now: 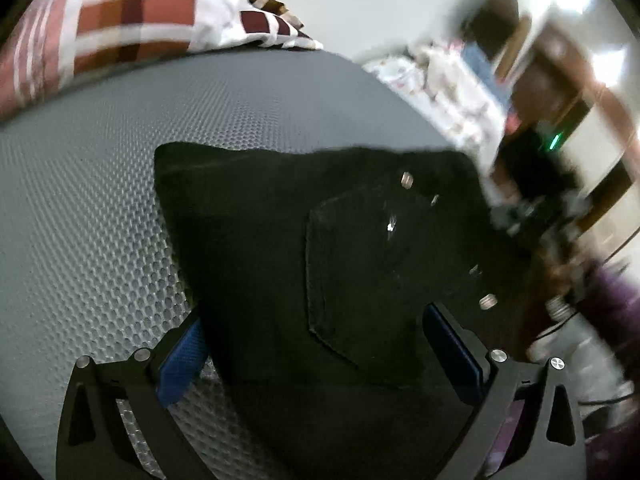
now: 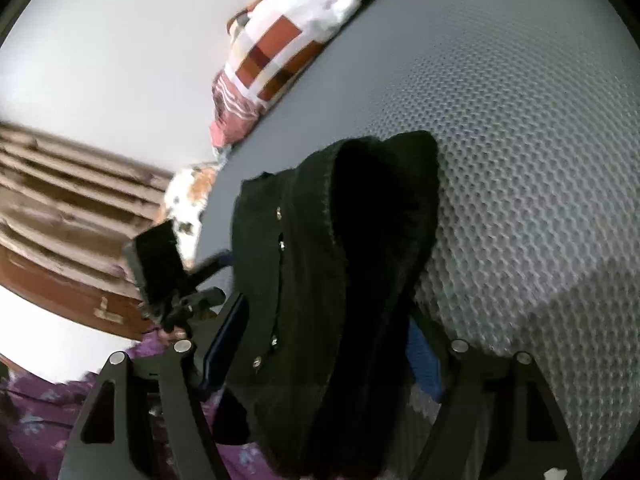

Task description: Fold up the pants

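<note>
Left wrist view: no readable writing, black pants (image 1: 320,260) lie on the grey mat (image 1: 100,180) between my wide-open left tongs (image 1: 320,344); my right tongs (image 2: 320,344) straddle them, grip unclear.

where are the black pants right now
In both wrist views the black pants lie on the grey mat, between each gripper's fingers, below the checked bedding.
</note>
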